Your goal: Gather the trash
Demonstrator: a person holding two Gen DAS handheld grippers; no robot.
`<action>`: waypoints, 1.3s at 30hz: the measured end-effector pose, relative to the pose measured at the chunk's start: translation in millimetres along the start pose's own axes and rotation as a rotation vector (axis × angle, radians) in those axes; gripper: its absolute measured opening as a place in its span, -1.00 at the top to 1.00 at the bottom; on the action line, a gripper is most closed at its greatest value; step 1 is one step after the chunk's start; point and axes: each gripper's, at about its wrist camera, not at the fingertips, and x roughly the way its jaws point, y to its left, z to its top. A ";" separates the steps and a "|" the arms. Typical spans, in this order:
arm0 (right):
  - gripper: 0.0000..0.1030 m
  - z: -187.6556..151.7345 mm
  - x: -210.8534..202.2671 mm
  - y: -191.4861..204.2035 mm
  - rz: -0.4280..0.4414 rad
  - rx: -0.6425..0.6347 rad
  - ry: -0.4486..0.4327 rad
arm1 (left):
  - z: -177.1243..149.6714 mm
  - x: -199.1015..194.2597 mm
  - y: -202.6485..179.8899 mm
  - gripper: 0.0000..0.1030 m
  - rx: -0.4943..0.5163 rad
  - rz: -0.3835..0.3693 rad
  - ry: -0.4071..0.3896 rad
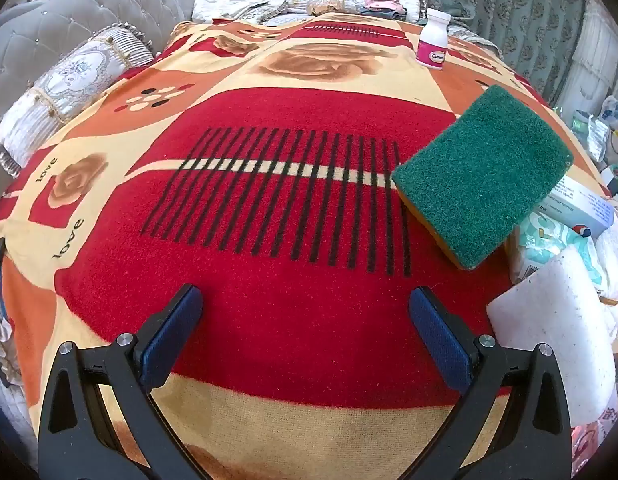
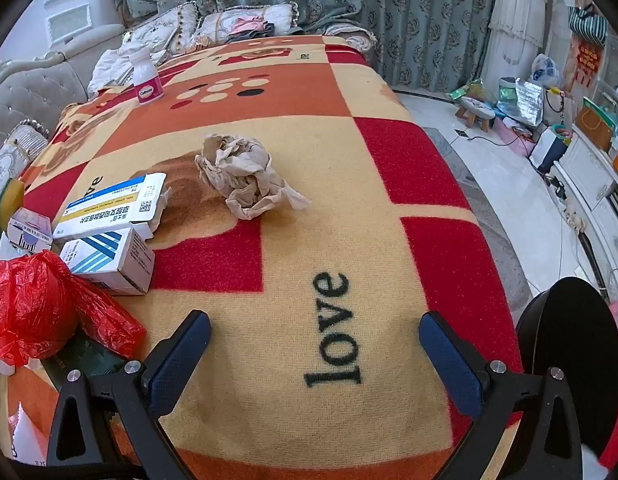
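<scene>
The right hand-held gripper (image 2: 315, 334) hangs wide and empty over the blanket (image 2: 349, 240). Ahead of it lies the crumpled paper (image 2: 247, 174), its long axis running from far left to near right, a loose tail pointing right. Left of the paper sit two boxes (image 2: 109, 232) and a red bag (image 2: 37, 304). The left hand-held gripper (image 1: 305, 308) is wide and empty too, with a sponge (image 1: 483, 176) ahead on its right, long axis running near-right to far-left, and a bottle (image 1: 433, 38) beyond.
</scene>
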 end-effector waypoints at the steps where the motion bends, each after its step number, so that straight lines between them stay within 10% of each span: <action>1: -1.00 0.0 0.0 0.0 0.000 0.000 0.000 | -0.4 -0.5 -0.1 -1.00 -0.002 0.003 0.001; 11: -1.00 -0.4 -0.3 0.2 0.000 0.000 0.001 | -23.0 -30.2 9.2 -0.99 -0.048 -0.014 0.019; 24: -1.00 -12.0 -17.0 -2.1 0.028 -0.023 0.096 | -40.6 -113.0 -18.7 -0.99 0.005 -0.088 -0.150; 39: -1.00 -23.0 -135.1 9.3 0.026 -0.042 -0.228 | -44.9 -173.5 -87.5 -0.99 0.062 -0.174 -0.313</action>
